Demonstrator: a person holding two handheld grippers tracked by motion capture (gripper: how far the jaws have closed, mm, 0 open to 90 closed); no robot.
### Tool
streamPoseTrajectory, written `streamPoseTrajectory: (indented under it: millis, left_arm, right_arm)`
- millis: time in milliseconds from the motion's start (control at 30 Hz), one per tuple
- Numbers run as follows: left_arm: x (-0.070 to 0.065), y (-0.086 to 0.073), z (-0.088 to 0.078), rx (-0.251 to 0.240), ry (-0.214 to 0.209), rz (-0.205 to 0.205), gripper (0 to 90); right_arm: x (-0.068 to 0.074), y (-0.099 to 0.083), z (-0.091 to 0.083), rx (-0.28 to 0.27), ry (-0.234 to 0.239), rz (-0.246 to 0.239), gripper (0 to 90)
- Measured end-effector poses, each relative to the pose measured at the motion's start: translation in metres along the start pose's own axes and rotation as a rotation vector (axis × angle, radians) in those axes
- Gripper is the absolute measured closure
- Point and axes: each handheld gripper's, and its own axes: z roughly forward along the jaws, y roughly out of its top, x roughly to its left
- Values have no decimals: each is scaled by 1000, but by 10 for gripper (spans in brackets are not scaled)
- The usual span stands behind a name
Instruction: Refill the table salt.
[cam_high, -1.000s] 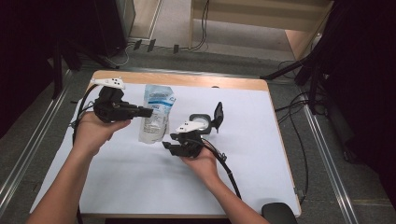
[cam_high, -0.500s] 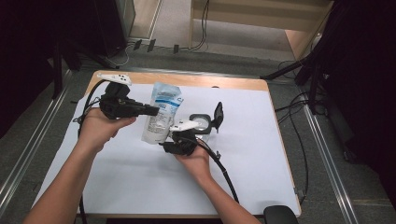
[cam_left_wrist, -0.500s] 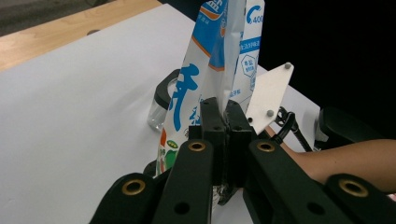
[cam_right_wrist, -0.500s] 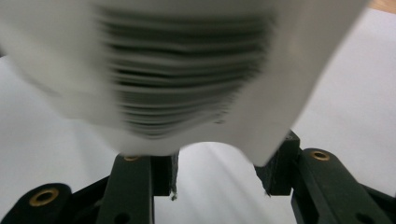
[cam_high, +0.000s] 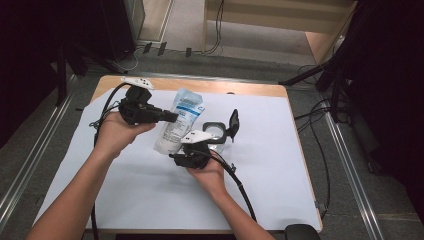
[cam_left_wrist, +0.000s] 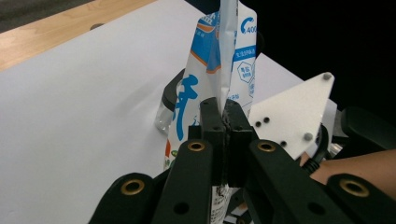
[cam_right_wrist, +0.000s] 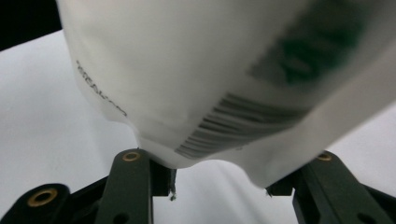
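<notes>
Seen from above, a person's two forearms reach in over a table (cam_high: 280, 92) covered with white paper (cam_high: 270, 165). The left gripper (cam_high: 172, 118) points at the upper side edge of a white and blue pouch (cam_high: 177, 125) held tilted above the paper. The right gripper (cam_high: 176, 157) is at the pouch's bottom end, and a black-framed object (cam_high: 220, 129) lies just beside it.
</notes>
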Motion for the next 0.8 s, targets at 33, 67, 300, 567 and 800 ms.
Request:
streamPoseTrajectory:
  millis: [33,67,300,567,800]
  left_arm:
    - [0,1,2,5,-1,1,900]
    - [0,1,3,8,3,1,900]
    - [1,4,11,30,-1,14,900]
    - [1,6,21,60,6,32,900]
    - [1,9,30,83,11,32,900]
  right_arm:
    - [0,0,0,2,0,-4,547]
    - [1,-1,0,5,4,-2,545]
    - [4,-5,0,-23,-18,-20,502]
    - [5,-9,0,-25,-20,-1,536]
    - [4,-13,1,-20,-1,28,513]
